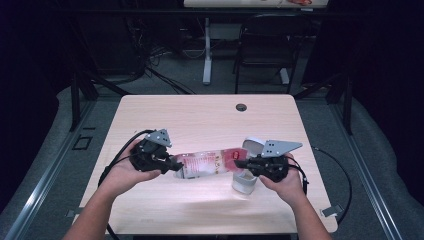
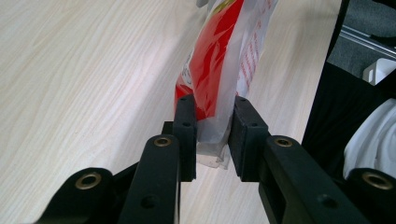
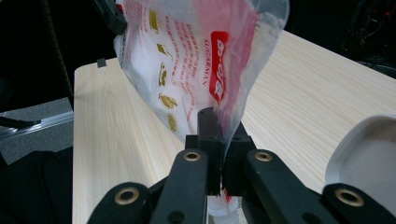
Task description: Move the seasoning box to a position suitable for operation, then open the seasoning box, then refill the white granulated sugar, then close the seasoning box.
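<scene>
Crinkly clear plastic bag (image 1: 207, 165), red print, on pale woodgrain table (image 1: 210, 115)

Glossy clear plastic bag (image 1: 207, 164) w/ red print, matt pale wood-grain table (image 1: 200, 115), matt black jaws.

A lab or recording room: a plain wooden tabletop (image 1: 200, 115) stands on grey carpet between black curtains, with tangled cables (image 1: 150, 55), a second desk's leg (image 1: 207, 50) and a black chair (image 1: 265, 40) at the far side.
</scene>
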The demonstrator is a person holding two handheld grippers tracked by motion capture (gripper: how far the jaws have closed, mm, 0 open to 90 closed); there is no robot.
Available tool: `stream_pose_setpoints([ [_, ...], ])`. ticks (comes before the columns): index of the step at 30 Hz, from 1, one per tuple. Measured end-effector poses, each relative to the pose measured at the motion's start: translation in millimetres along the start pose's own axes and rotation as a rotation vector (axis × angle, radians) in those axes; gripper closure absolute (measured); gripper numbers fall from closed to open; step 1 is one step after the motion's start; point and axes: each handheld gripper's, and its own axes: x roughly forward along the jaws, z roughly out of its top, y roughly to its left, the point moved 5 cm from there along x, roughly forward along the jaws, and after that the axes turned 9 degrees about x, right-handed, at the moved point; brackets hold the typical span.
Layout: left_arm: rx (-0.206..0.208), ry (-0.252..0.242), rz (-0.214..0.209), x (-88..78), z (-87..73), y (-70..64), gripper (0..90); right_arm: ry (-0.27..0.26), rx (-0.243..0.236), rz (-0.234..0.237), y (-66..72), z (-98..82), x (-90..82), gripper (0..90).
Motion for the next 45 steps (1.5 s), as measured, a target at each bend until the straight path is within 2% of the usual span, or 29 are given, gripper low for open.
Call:
stream_pose_setpoints([
  [11,0.010,-0.019,0.007,-4.9,11.0,2.8,74.8,-0.013,0.024,0.001,-3.4,-2.0,-1.8,89.0],
  [22,0.008,-0.032,0.010,-6.8,15.4,4.5,75.2,-0.012,0.025,-0.010,-4.8,-2.1,-2.6,89.0],
  [29,0.013,-0.035,0.013,-8.4,19.6,5.0,75.5,-0.013,0.021,-0.032,-6.3,-2.0,-2.8,88.9],
  [33,0.019,-0.041,0.019,-9.2,23.8,5.7,75.8,-0.032,0.025,-0.055,-8.1,-0.5,-3.8,89.0],
  [45,0.032,-0.046,0.020,-9.7,34.1,6.8,76.0,-0.039,0.040,-0.061,-12.0,-1.0,-9.0,88.9],
])
